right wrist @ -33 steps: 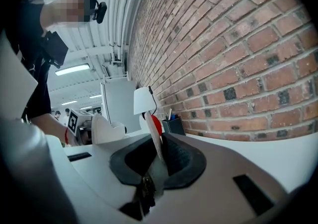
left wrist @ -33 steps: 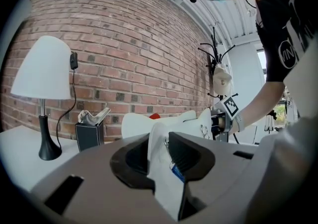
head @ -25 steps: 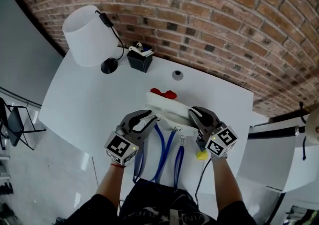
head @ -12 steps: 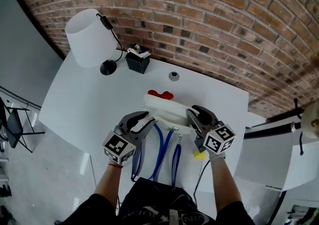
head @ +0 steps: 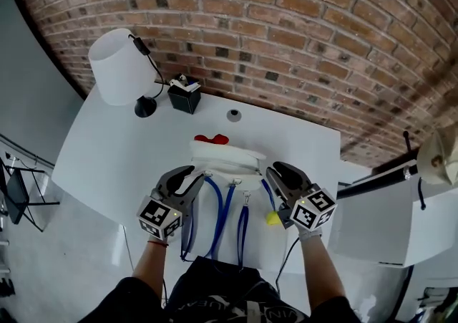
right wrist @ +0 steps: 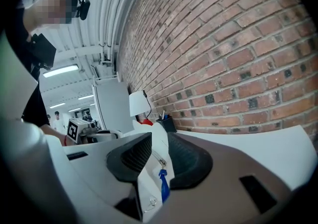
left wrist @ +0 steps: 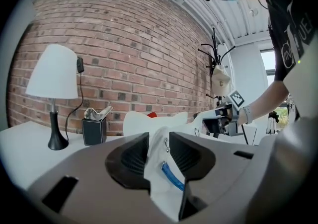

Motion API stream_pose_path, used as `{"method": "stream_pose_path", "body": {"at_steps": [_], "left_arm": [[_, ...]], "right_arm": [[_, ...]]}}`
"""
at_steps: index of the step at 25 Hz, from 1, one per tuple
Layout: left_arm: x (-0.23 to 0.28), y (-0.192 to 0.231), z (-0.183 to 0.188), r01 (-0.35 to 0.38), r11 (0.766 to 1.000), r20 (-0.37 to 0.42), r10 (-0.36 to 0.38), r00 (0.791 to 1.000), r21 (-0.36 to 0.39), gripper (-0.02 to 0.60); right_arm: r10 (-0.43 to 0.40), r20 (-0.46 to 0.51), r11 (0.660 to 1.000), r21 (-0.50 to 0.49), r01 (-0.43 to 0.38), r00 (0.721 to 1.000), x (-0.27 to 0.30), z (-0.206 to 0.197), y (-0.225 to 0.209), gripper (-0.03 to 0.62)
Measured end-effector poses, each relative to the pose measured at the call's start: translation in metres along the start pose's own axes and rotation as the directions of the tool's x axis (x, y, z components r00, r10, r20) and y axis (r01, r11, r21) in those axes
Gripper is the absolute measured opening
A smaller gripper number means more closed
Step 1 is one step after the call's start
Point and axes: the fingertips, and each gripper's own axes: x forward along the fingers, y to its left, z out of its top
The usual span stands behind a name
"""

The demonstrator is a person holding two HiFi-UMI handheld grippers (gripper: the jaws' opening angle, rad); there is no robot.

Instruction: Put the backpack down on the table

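Note:
The white backpack (head: 223, 162) lies on the white table (head: 107, 150), its blue straps (head: 215, 207) trailing toward me and a red patch (head: 212, 140) at its far end. My left gripper (head: 187, 175) sits at the pack's left side, open, with a fold of white fabric (left wrist: 155, 154) loose between its pads. At the pack's right side, the jaws of my right gripper (head: 278, 175) are opening. White fabric (right wrist: 148, 181) and a blue zipper pull (right wrist: 163, 181) hang in the gap, and the pads do not press on them.
A white-shaded lamp (head: 118, 64) and a black pen holder (head: 184, 98) stand at the back left against the brick wall. A small grey disc (head: 234, 115) lies behind the pack. A yellow blob (head: 273, 218) sits by my right gripper. A white cabinet (head: 372, 221) stands to the right.
The right gripper's jaws have spread apart and it has drawn back a little toward me. The left gripper has hardly moved. The backpack stays lying on the table.

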Motion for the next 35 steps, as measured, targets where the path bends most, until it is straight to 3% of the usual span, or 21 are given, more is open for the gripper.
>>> {"method": "stream_pose_path", "body": {"at_steps": [7,13,22,24,25,30,35], "left_arm": [[-0.024,0.001,0.004,-0.081,0.996,0.026,0.082,0.996,-0.022,0.110],[-0.043,-0.013,0.005,-0.133,0.991,0.037,0.134,0.990,-0.023,0.110],[-0.059,-0.070,0.028,-0.137,0.991,0.099,0.137,0.986,-0.007,0.102],[-0.063,-0.086,0.029,-0.148,0.989,0.103,0.148,0.984,-0.004,0.020],[-0.065,-0.094,0.029,-0.151,0.988,0.104,0.151,0.983,-0.006,0.008],[-0.078,-0.135,0.026,-0.160,0.987,0.115,0.161,0.980,-0.022,0.005],[-0.093,-0.166,0.022,-0.210,0.975,0.133,0.218,0.967,-0.073,0.005]], "right_arm": [[0.030,-0.005,0.999,-0.015,-0.030,1.000,-0.026,-0.004,0.024,0.012],[0.075,-0.041,0.996,-0.036,-0.076,0.996,-0.039,-0.016,0.051,0.003],[0.165,-0.052,0.982,-0.087,-0.169,0.985,-0.057,-0.019,0.108,0.000],[0.176,-0.054,0.978,-0.101,-0.181,0.983,-0.062,-0.022,0.119,-0.002],[0.180,-0.051,0.977,-0.107,-0.185,0.982,-0.064,-0.023,0.124,-0.002],[0.187,-0.047,0.974,-0.125,-0.191,0.981,-0.081,-0.031,0.148,-0.003],[0.219,-0.061,0.964,-0.139,-0.226,0.974,-0.099,-0.035,0.174,-0.003]]}}
